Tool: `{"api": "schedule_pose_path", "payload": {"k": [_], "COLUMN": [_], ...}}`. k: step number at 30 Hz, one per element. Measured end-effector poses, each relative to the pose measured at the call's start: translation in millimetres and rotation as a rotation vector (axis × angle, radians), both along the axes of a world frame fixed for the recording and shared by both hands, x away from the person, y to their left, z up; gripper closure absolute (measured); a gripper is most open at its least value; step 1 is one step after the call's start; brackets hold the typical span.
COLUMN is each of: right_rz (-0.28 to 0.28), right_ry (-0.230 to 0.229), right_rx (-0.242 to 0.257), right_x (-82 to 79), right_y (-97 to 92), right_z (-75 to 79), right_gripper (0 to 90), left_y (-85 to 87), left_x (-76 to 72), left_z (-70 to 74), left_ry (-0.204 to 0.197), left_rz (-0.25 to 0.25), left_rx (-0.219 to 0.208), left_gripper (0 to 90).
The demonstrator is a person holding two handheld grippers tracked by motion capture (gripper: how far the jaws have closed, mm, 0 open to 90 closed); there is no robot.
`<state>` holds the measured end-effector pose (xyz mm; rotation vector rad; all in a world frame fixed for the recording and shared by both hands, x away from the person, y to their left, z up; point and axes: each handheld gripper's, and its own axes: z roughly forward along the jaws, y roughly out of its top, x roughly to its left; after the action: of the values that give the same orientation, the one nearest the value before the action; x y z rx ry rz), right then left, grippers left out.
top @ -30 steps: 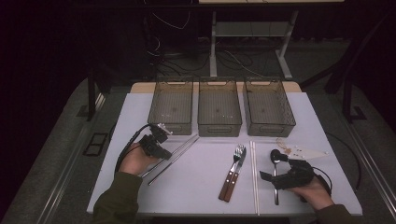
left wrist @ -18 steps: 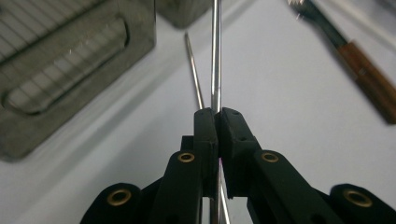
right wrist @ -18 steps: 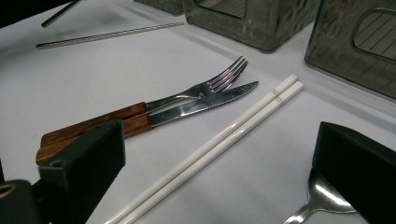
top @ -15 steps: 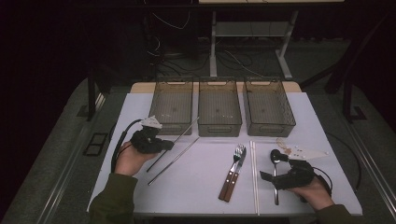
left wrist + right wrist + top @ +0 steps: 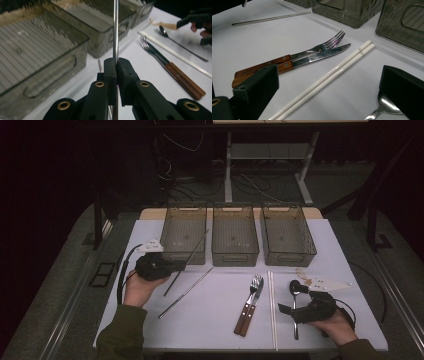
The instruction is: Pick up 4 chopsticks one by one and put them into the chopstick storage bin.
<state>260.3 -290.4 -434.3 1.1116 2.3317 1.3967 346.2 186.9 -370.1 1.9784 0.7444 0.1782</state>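
My left gripper (image 5: 175,265) (image 5: 116,67) is shut on a metal chopstick (image 5: 192,251) (image 5: 115,32), held off the table with its far end over the left bin (image 5: 172,251). A second metal chopstick (image 5: 186,292) (image 5: 272,18) lies on the white table below it. My right gripper (image 5: 295,301) (image 5: 329,82) rests low at the front right, jaws wide open. A spoon (image 5: 294,290) (image 5: 384,106) lies by its right jaw, untouched. A wooden-handled fork (image 5: 252,295) (image 5: 324,46) and knife (image 5: 322,56) lie side by side, next to white chopsticks (image 5: 271,310) (image 5: 332,75).
Three dark see-through bins stand in a row at the back: left, middle (image 5: 235,252) and right (image 5: 287,255). A torn paper wrapper (image 5: 325,282) lies at the right beyond the spoon. Table edges run close to both forearms.
My left gripper has risen and moved toward the bins with the metal chopstick, whose far end now reaches over the left bin. The right gripper has stayed put.
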Motion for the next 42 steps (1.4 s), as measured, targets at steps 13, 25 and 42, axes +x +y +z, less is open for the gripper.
{"api": "schedule_pose_path", "payload": {"k": [13,25,42], "right_rz": [-0.001,0.003,-0.001], "right_ry": [-0.003,0.005,0.001], "right_rx": [-0.001,0.001,0.011], "right_x": [0.1,0.4,-0.5], "right_y": [0.2,2.0,0.9], "right_z": [-0.7,-1.7,-0.8], "right_gripper": [2.7,2.7,2.7], "left_y": [-5.1,-8.5,-6.9], "left_x": [16.9,38.0,86.9], "left_z": [6.8,20.4,43.4], "left_ry": [-0.085,-0.134,-0.215], "left_rz": [0.052,0.088,0.217], "left_rx": [-0.067,-0.068,-0.067], "left_gripper": [85.2,85.2,85.2]}}
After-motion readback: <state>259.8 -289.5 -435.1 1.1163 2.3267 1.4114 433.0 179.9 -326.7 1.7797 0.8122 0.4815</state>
